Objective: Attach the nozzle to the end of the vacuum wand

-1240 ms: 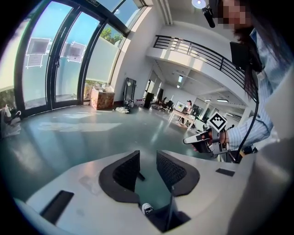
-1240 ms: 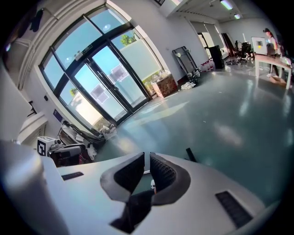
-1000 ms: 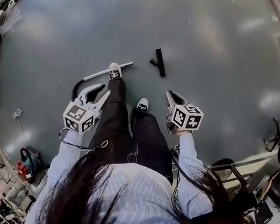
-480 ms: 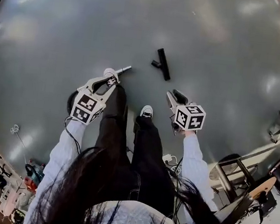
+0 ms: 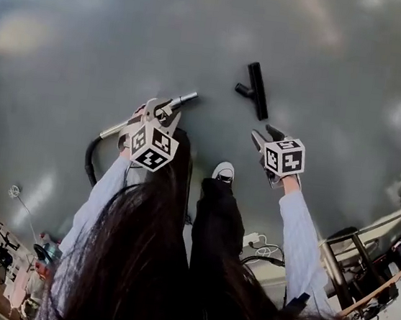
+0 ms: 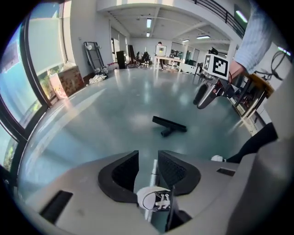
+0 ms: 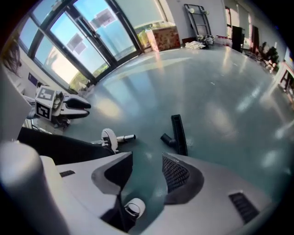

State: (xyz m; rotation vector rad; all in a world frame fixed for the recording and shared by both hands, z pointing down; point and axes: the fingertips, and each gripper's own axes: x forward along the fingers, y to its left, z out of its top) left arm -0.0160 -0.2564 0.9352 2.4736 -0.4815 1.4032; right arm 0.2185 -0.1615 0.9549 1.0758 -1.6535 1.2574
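At the far left of my head view, a black hose [image 5: 89, 158] curls on the grey floor [image 5: 328, 63] and runs into the vacuum wand [image 5: 181, 100], a slim silver tube lying flat with its free end toward the right. My left tool [image 5: 162, 109] hangs right over that tube. In the left gripper view its jaws stand a narrow gap apart and the wand [image 6: 153, 170] shows as a thin pale line through the gap, with neither pad pressing on it. A white shoe [image 6: 155, 200] sits just below. The cube on this tool carries black-and-white square markers, patterns rather than words. Further right, clear of the wand's end, the nozzle [image 5: 256, 90] lies on the floor on its own. It is matte black, a long flat bar with a short round socket stub off one side, and nothing touches it. My right tool [image 5: 265, 135] is just on the near side of it, its cube marked the same way. In the right gripper view its jaws are opening, moderately wide, with only floor between them and the nozzle [image 7: 178, 134] just beyond the tips.
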